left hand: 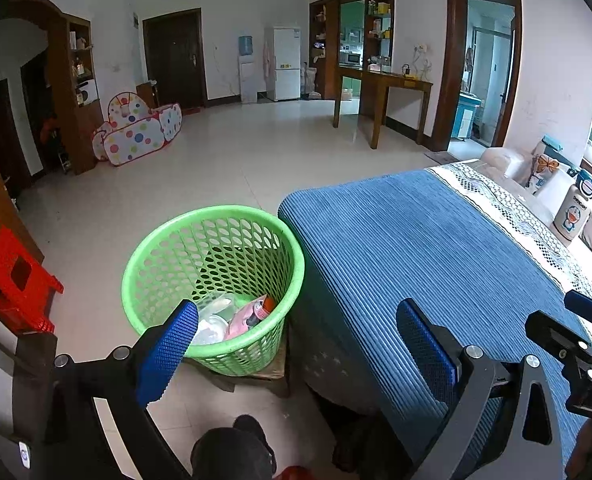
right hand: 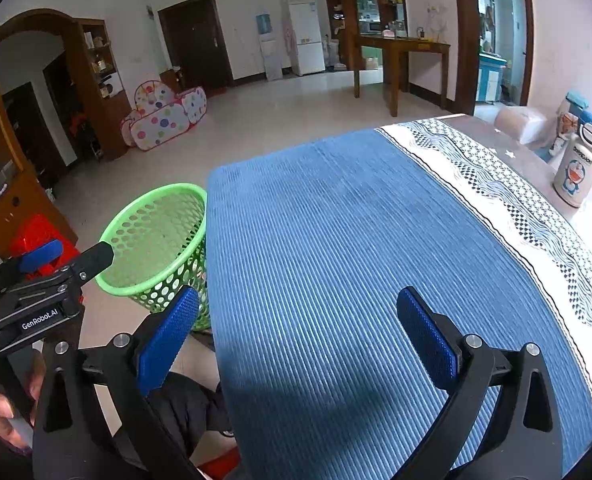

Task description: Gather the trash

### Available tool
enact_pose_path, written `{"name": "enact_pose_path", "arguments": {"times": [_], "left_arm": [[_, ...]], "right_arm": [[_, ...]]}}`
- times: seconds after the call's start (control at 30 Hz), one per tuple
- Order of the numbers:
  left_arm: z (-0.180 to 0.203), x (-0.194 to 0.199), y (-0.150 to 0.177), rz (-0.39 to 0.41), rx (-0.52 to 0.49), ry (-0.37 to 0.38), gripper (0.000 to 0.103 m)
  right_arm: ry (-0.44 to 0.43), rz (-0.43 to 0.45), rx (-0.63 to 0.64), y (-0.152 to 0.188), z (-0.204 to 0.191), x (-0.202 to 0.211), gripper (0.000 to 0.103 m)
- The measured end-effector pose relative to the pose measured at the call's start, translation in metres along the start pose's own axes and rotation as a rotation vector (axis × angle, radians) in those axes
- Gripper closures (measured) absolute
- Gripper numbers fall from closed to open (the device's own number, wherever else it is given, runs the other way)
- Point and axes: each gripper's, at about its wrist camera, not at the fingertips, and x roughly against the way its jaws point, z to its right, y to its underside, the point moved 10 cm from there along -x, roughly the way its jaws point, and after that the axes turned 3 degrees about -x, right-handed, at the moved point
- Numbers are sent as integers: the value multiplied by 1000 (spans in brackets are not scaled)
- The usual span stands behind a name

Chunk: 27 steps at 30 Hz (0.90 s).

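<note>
A green mesh basket (left hand: pixel 164 264) stands on a low stool at the left end of the blue-covered table (left hand: pixel 415 248). Inside it lie a clear plastic container (left hand: pixel 216 316) and a pink wrapper with a bottle (left hand: pixel 252 314). My left gripper (left hand: pixel 297 328) is open and empty, above the basket's right rim and the table edge. My right gripper (right hand: pixel 297 320) is open and empty over the blue cloth (right hand: pixel 335 240), with the basket (right hand: pixel 152 236) to its left. The left gripper's body (right hand: pixel 36 292) shows at the left of the right wrist view.
A cartoon thermos (left hand: pixel 575 212) and pillows sit at the table's far right. A red plastic stool (left hand: pixel 12 280) stands on the floor at left. A spotted play tent (left hand: pixel 136 128), a wooden desk (left hand: pixel 379 88) and a fridge (left hand: pixel 284 64) stand across the tiled floor.
</note>
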Motion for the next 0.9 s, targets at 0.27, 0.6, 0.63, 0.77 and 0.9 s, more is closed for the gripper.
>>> {"name": "enact_pose_path", "arguments": {"times": [0.27, 0.6, 0.63, 0.77, 0.9], "left_arm": [[0, 2, -1, 6, -7, -5, 7], [4, 2, -1, 2, -10, -2, 7], [4, 2, -2, 2, -11, -2, 7], [3, 2, -2, 2, -14, -2, 7], [3, 2, -2, 2, -14, -3, 7]], "right_arm": [[-3, 2, -4, 2, 0, 1, 5], [-4, -1, -7, 2, -2, 0, 5], [-3, 0, -8, 1, -2, 0, 5], [-4, 0, -9, 1, -2, 0, 5], [-5, -2, -8, 1, -2, 0, 5]]}}
